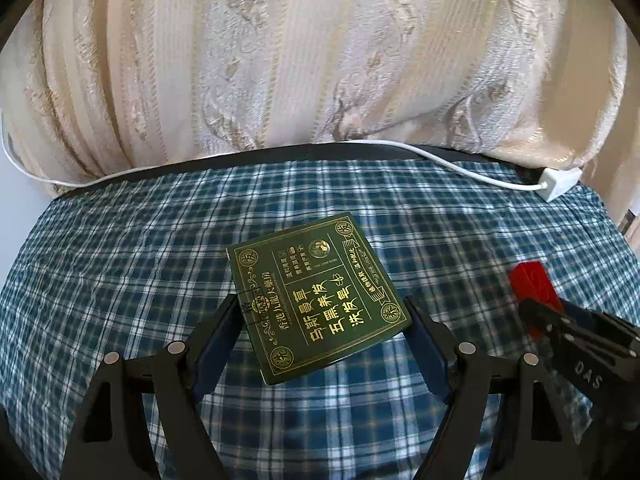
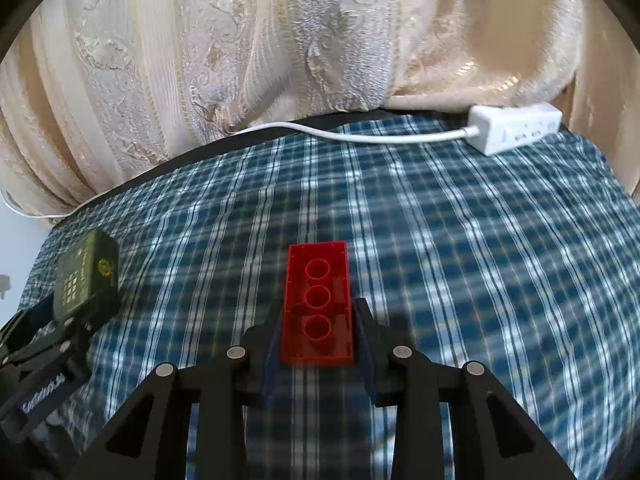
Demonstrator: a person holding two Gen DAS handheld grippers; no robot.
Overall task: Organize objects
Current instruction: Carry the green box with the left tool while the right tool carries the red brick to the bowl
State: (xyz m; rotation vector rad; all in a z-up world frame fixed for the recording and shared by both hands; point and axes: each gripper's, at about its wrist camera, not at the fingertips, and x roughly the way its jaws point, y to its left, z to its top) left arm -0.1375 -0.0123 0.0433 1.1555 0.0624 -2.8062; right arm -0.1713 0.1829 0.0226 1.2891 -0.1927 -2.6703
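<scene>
Green and gold catches the eye first: a flat green box (image 1: 318, 300) with gilt lettering sits between the left gripper's (image 1: 324, 320) blue pads, both pads pressed against its side edges, so that pair of tongs is gripping it just above the blue plaid cloth (image 1: 120, 264). Over at three o'clock from the box, the right gripper (image 2: 318, 332) has a translucent red brick (image 2: 318, 304), underside up, three round tubes showing, clamped between its fingers at the brick's near half; the far half sticks out toward twelve o'clock. From the right wrist view, the green box shows at nine o'clock, tilted, in the other tongs. Along the far edge of the cloth, at twelve to two o'clock, a white cable (image 2: 360, 134) runs to a white power strip (image 2: 516, 128) lying on the plaid. Behind it all hangs a cream brocade curtain (image 1: 300, 60).
</scene>
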